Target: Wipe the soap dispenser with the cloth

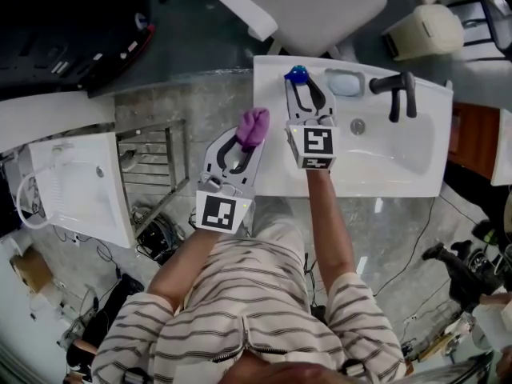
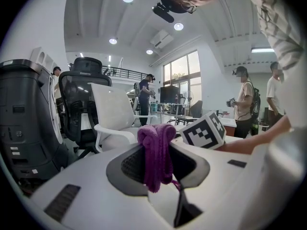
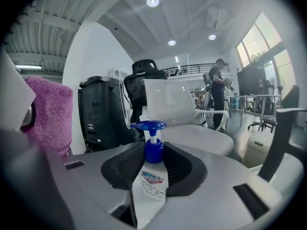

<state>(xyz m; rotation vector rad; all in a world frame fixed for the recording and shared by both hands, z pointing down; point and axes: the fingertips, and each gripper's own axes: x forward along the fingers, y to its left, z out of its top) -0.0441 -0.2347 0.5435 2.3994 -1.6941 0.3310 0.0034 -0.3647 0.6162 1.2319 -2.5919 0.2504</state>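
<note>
The soap dispenser [image 1: 297,74], a white bottle with a blue pump, stands at the back left corner of the white sink [image 1: 400,174]. My right gripper [image 1: 309,88] is shut on it. In the right gripper view the jaws press either side of the dispenser [image 3: 149,178] at its blue collar. My left gripper [image 1: 245,141] is shut on the purple cloth [image 1: 253,126], bunched between its jaws just left of the sink's edge. In the left gripper view the cloth [image 2: 157,152] hangs over the jaws, and the cloth [image 3: 48,109] shows at the left of the right gripper view. Cloth and bottle are apart.
A black faucet [image 1: 398,88] and a pale soap dish [image 1: 346,82] sit on the sink's back rim. Behind are a white chair [image 1: 312,6] and a beige bin [image 1: 428,30]. A second basin [image 1: 80,190] and a metal rack [image 1: 152,162] stand left. People [image 2: 244,107] stand in the background.
</note>
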